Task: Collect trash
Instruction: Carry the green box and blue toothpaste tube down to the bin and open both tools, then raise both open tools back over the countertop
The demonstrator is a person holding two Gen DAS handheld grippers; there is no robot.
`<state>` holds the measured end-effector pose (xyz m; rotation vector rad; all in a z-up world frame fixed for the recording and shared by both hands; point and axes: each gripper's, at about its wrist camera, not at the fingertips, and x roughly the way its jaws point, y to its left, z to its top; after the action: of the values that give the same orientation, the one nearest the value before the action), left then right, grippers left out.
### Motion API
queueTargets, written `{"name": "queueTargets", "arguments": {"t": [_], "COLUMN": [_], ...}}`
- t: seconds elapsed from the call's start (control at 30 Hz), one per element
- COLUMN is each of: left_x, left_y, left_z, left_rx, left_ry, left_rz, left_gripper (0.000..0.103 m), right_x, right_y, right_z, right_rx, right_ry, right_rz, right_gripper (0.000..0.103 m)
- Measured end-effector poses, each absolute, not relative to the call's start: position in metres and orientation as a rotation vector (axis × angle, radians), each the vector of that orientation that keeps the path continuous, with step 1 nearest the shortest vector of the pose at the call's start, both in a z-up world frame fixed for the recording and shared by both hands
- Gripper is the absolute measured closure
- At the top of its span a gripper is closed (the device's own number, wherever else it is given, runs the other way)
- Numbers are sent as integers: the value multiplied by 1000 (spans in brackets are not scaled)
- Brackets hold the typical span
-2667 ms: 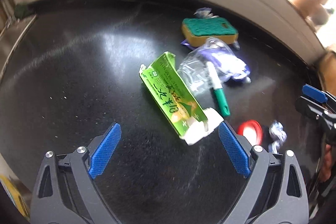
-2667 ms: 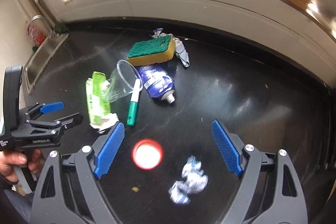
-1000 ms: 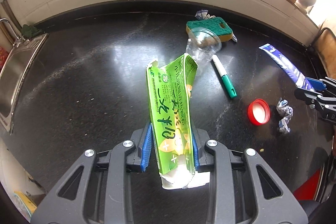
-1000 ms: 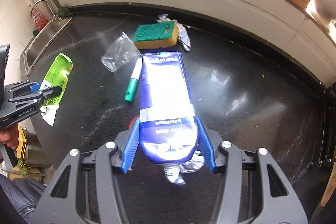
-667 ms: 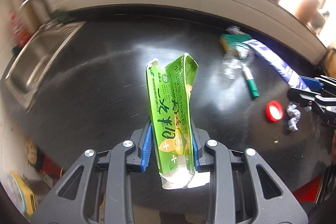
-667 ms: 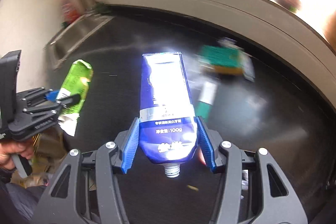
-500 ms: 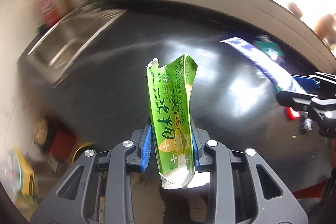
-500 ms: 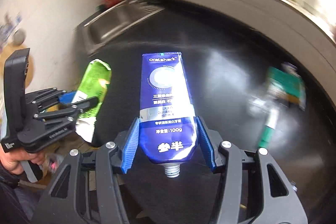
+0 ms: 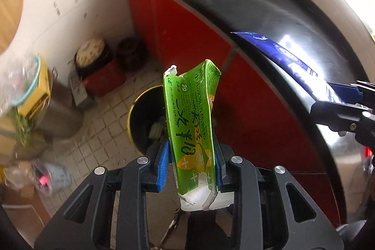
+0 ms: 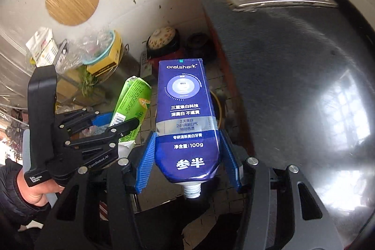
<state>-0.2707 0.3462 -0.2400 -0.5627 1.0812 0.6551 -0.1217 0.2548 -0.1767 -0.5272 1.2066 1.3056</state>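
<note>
Both claws are loaded: left claw (image 9: 190, 168) is clamped on the flattened green carton (image 9: 191, 130), right claw (image 10: 190, 161) on the squeezed blue tube (image 10: 186, 118). Both hang off the desk (image 10: 293, 67) above the floor, near the yellow-rimmed bin (image 9: 143, 109). Risk: glossy, floppy stuff, so a drop short of the rim lands on tile.

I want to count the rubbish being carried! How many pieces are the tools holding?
2. The green wrapper is pinched in the left tool; the blue toothpaste tube is in the right tool. None seem hidden.
</note>
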Motion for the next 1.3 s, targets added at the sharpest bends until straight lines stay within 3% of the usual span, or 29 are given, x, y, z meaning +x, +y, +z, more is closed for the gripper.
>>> {"name": "queueTargets", "arguments": {"t": [0.57, 0.63, 0.7, 0.77, 0.9, 1.0, 1.13, 1.3], "left_x": [-270, -269, -270, -270, -274, -273, -263, -223], "left_y": [422, 425, 426, 427, 428, 423, 405, 364], "left_z": [-317, -322, -324, -326, -322, -311, -285, -239], "left_rx": [-603, -590, -564, -559, -567, -548, -490, -384], "left_ry": [1114, 1127, 1139, 1142, 1132, 1118, 1091, 1055], "left_rz": [607, 601, 614, 614, 631, 637, 627, 538], "left_gripper": [69, 54, 45, 41, 37, 27, 17, 13], "right_x": [-124, -125, -125, -126, -124, -118, -99, -64], "right_y": [361, 370, 375, 378, 375, 363, 326, 249], "right_z": [-258, -263, -262, -258, -252, -238, -204, -158], "right_rx": [-642, -645, -637, -640, -641, -617, -553, -466], "right_ry": [1342, 1360, 1361, 1347, 1347, 1330, 1258, 1141], "right_rz": [1249, 1246, 1253, 1255, 1263, 1264, 1238, 1113], "right_gripper": [49, 45, 39, 31, 31, 29, 23, 21]}}
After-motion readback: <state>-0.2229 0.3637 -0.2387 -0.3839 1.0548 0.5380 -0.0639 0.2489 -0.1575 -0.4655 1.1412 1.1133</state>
